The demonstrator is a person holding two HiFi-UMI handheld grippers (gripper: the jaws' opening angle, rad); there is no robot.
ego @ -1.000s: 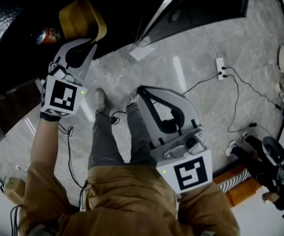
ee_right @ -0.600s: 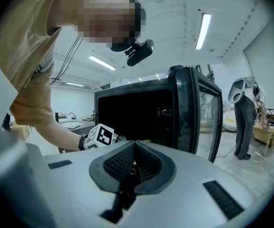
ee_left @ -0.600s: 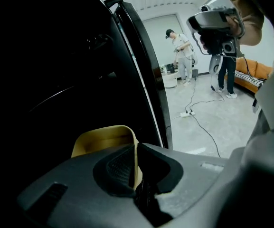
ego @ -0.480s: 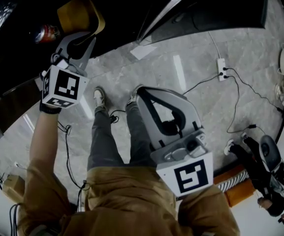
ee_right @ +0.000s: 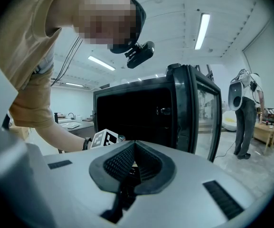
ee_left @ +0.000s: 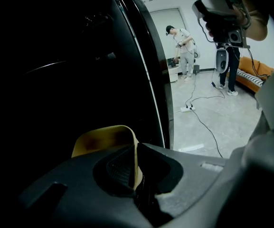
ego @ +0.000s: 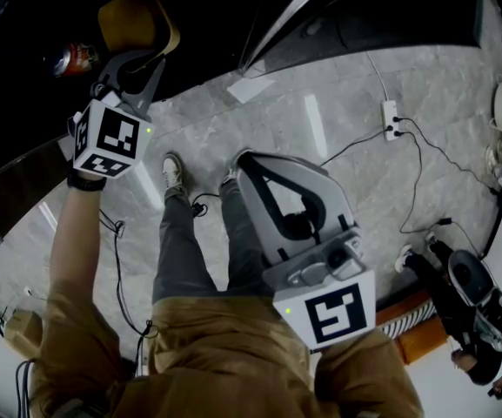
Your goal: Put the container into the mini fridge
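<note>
Container: yellow, thin-walled, hanging from my left gripper in the dark mouth of the mini fridge.
Left jaws: nearly together, pinching the container's rim between the pads.
Right gripper: I read its jaws as closed on nothing; it sits low by the person's legs, well apart from the fridge.
Fridge door: open.
Can: red, just left of the container.

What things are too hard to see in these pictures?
- Inside of the mini fridge, left gripper view: too dark to show shelves.
- Yellow container, head view: near part hidden behind the left gripper that pinches it.
- Red can, head view: too small and dim to read.
</note>
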